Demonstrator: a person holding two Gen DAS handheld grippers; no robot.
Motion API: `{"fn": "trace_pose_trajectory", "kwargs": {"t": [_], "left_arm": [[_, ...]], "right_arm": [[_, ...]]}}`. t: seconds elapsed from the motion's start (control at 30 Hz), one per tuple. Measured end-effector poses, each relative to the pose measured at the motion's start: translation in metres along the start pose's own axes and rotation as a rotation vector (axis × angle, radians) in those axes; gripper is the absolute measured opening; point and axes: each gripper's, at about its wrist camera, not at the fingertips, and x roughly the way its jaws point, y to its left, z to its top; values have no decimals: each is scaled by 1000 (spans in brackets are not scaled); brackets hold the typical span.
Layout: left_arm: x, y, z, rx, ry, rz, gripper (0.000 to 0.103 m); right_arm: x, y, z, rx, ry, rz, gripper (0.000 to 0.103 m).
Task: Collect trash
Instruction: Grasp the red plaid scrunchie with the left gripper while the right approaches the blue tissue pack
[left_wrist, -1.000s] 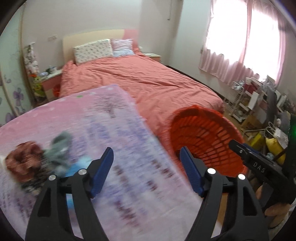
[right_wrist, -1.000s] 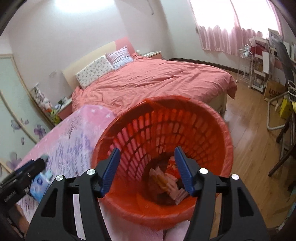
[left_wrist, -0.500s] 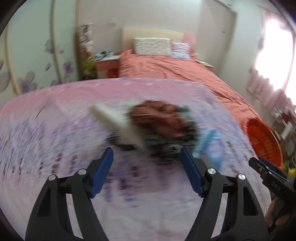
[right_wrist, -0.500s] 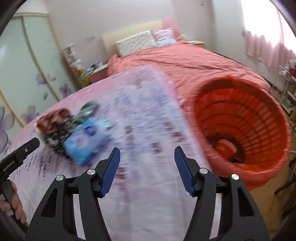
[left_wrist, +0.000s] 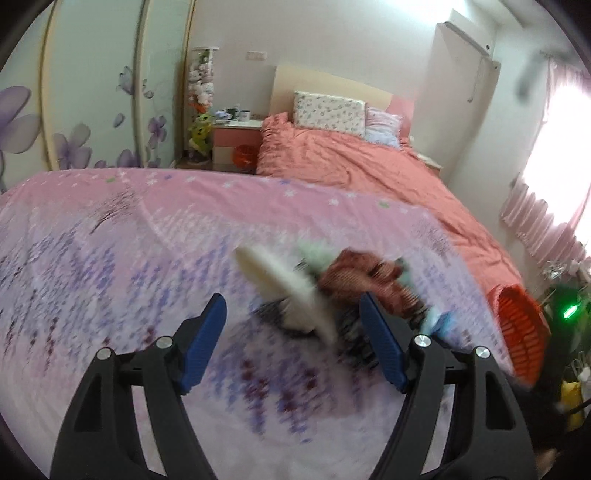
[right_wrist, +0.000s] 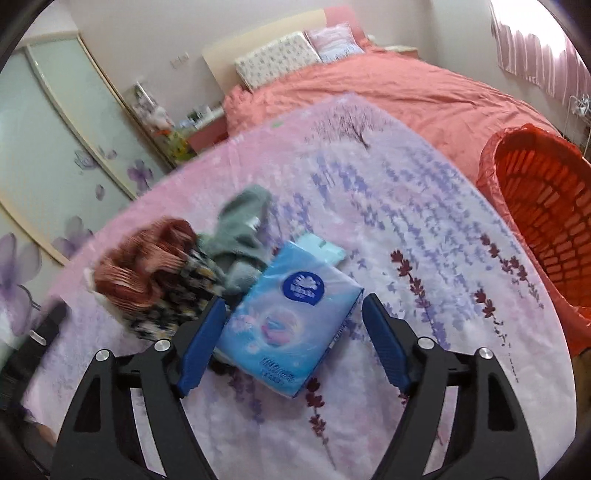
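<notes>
Hovering over the blue tissue pack (right_wrist: 291, 325), your right gripper (right_wrist: 293, 341) (jaws just widened, holding nothing) frames it between its fingers.

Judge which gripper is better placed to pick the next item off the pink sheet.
Right, probably. The right gripper has just been opening and frames the blue tissue pack without touching it, with the orange basket nearby. The left gripper faces a blurred heap, nothing singled out.
</notes>
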Motion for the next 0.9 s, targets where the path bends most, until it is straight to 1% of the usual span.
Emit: {"fn": "trace_pose_trajectory", "kwargs": {"t": [0.03,0.07,0.1,0.2,0.23,0.27,0.37,0.4,0.43,0.47,0.5,0.6,0.77,0.9], "left_arm": [[4,-6,4,5,6,-16,73],[9,-12,8,15,16,-28,73],[15,-20,12,31,30,-38,70],[33,-39,16,80,81,-45,60],[41,-45,17,97,103,-46,57],[47,-51,15,110,120,-38,56],[61,-62,8,147,145,-2,53],[64,-63,8,152,153,11,51],[67,-63,7,151,155,11,44],[69,-64,6,149,159,9,39],[70,-64,5,147,163,4,29],[63,-57,3,129,144,-26,20],[24,-29,-11,109,103,-84,20],[-5,6,-23,62,86,-95,20]], "right_arm": [[-2,0,-4,-19,-4,-11,70],[-5,0,-7,-43,-3,-14,65],[-8,-3,-10,-60,-1,-14,61],[-19,-14,-19,-93,-1,-39,56],[-22,-17,-21,-98,-2,-46,56],[-24,-20,-21,-99,-4,-52,56],[-29,-29,-23,-98,-9,-58,56],[-29,-30,-22,-100,-10,-59,56],[-29,-30,-23,-107,-12,-60,56],[-29,-30,-24,-117,-14,-63,56],[-29,-29,-25,-126,-17,-68,56],[-30,-27,-29,-155,-25,-81,56],[-33,-28,-32,-179,-35,-87,56],[-33,-28,-33,-181,-35,-87,56]]}}
